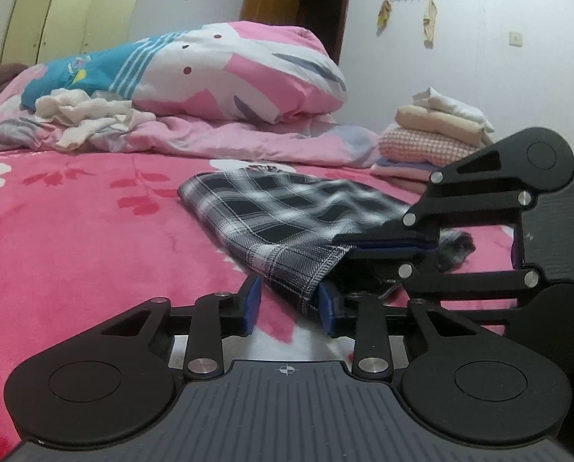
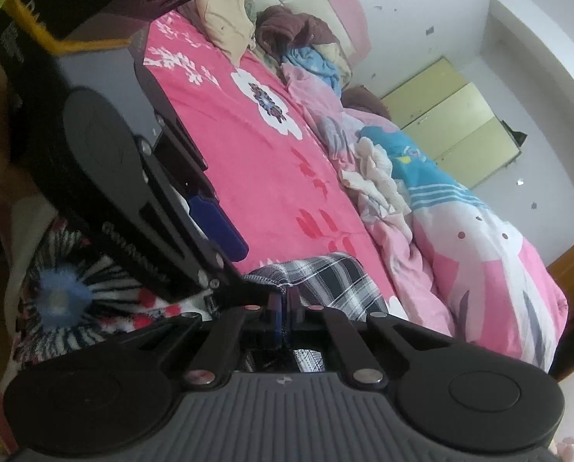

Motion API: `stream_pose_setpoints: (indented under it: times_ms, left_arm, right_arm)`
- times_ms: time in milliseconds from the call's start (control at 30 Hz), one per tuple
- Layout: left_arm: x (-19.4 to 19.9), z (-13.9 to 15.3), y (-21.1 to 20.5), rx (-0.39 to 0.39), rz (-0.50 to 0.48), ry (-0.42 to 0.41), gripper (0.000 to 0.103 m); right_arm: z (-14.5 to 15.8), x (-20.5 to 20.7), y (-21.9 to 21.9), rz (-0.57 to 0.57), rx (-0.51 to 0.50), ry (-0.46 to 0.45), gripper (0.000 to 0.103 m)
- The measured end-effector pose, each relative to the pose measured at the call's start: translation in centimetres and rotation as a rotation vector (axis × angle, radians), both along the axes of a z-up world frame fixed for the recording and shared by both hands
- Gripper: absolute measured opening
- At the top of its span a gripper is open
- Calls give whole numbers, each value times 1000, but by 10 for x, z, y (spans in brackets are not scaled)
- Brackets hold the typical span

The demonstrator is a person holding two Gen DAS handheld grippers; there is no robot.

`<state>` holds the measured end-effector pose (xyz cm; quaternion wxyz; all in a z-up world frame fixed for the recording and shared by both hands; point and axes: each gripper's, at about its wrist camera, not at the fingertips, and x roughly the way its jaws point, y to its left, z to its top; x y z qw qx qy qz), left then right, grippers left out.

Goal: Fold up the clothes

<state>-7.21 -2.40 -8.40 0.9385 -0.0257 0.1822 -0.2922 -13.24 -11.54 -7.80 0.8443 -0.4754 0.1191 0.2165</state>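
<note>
Plaid garment (image 1: 283,211) lies part-folded on the pink bedspread (image 1: 75,231), its near hem corner between both tools. Right gripper (image 2: 285,310) is clamped tight on that hem. Left gripper (image 1: 287,302) stands narrowly parted around the corner, its pads apparently not pressing. Judged step: securing the edge; next, the left must close before lifting.

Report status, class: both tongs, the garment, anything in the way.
Right tongs shut on plaid garment. Left tongs open, garment's hem corner between the pads. Garment lies folded on the pink bedsheet. Nothing in the way.
</note>
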Motion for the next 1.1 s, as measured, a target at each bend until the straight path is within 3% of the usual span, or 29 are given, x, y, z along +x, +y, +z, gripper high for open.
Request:
stream_pose_setpoints:
  times_ms: [200, 333, 500, 700, 833, 1100]
  left_arm:
    - [-7, 1, -1, 11, 11, -17, 24]
    - [-10, -5, -9, 79, -9, -17, 19]
    - [-18, -7, -20, 141, -23, -83, 7]
    - [-23, -2, -15, 105, -45, -103, 3]
    - [-26, 0, -11, 91, -70, -97, 2]
    - [-33, -5, -6, 125, -105, -98, 0]
  right_arm:
    - [1, -1, 2, -4, 10, -9, 1]
    - [1, -1, 4, -2, 16, -3, 1]
    - [2, 0, 2, 0, 34, 14, 1]
    - [15, -2, -5, 31, 98, 53, 1]
    - [14, -7, -10, 53, 75, 79, 1]
    - [15, -15, -9, 71, 70, 60, 1]
